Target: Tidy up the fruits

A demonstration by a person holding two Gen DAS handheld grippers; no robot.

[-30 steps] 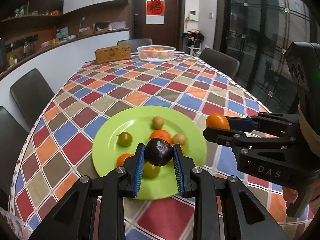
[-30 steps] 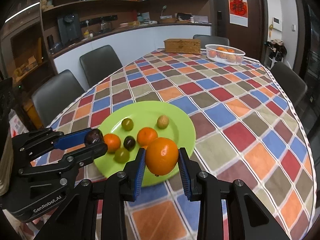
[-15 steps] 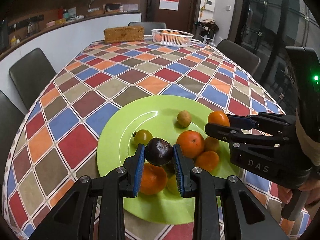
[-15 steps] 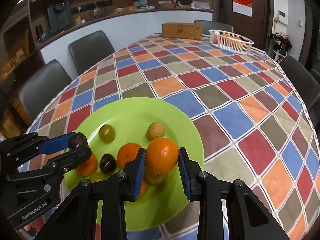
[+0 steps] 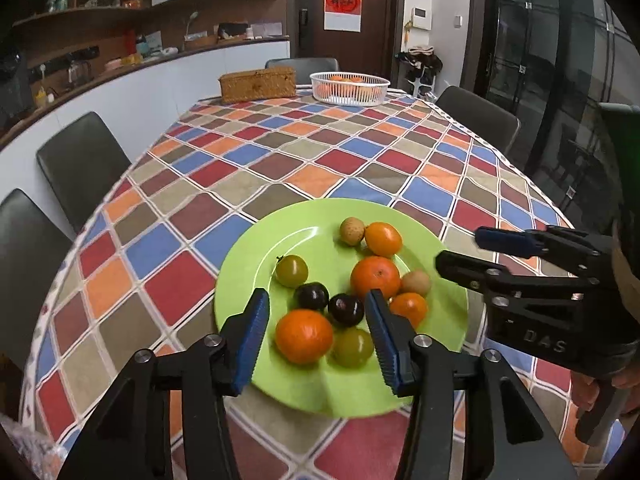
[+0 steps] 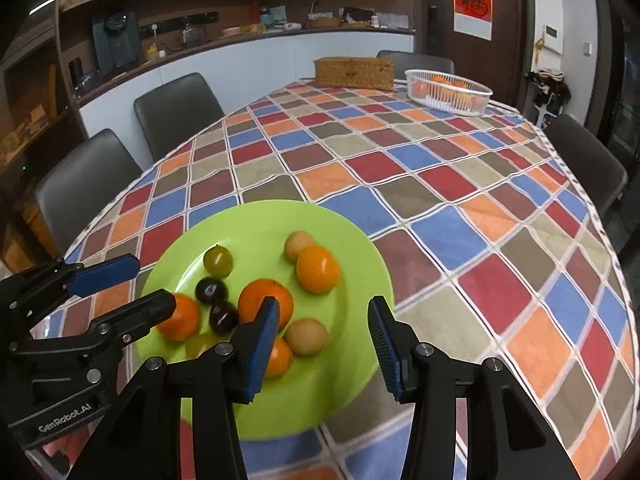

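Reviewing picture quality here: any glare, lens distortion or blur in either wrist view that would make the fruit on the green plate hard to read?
Left wrist view: strong fisheye bend with dark corners, a soft light streak on the green plate, fruit sharp. Right wrist view: same bowed tablecloth, the plate's near rim slightly smeared, and the white basket of fruit small but legible.

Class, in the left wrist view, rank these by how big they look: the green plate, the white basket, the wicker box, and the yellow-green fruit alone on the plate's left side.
1. green plate, by far the largest.
2-3. white basket and wicker box: look alike, both far away, so unranked.
4. yellow-green fruit, smallest, although much nearer the camera.
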